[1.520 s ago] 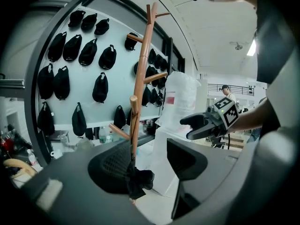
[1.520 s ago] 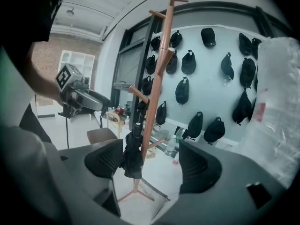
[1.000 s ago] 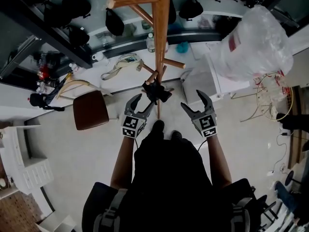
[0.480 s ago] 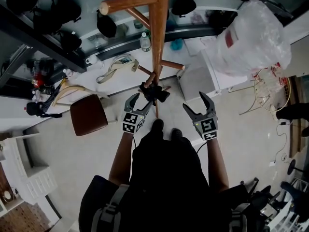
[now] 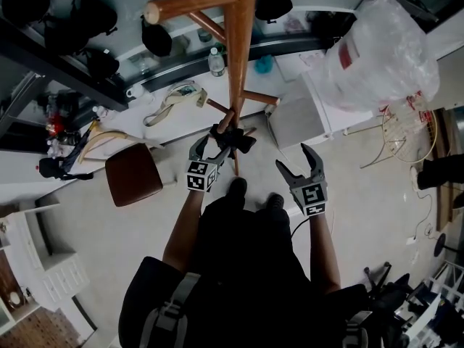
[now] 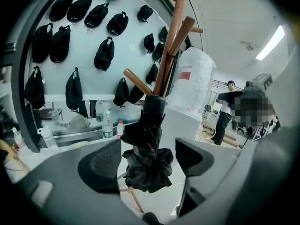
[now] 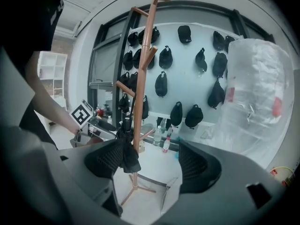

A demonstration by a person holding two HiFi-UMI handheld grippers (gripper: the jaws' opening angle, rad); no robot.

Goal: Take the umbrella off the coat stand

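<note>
A folded black umbrella (image 5: 232,140) hangs from a low peg of the wooden coat stand (image 5: 240,64). My left gripper (image 5: 206,150) is right up against its left side. In the left gripper view the umbrella (image 6: 146,161) hangs between the two jaws. The jaws are opening, and neither pad (image 6: 100,167) touches the fabric. My right gripper (image 5: 299,162) stands open to the right of the stand, with nothing in it. From the right gripper (image 7: 154,163) view, the umbrella (image 7: 127,150) and the stand (image 7: 141,93) lie further off, to the left.
A brown stool (image 5: 134,172) stands left of the stand. A big white plastic bag (image 5: 377,53) and a wire basket (image 5: 406,133) are at the right. Behind the stand is a counter with bottles (image 6: 107,124) and a wall of black caps (image 6: 104,53). A person (image 6: 225,114) stands far off.
My left gripper has moved forward and down to the umbrella, and its jaws have spread wider around it. The right gripper has hardly moved.
</note>
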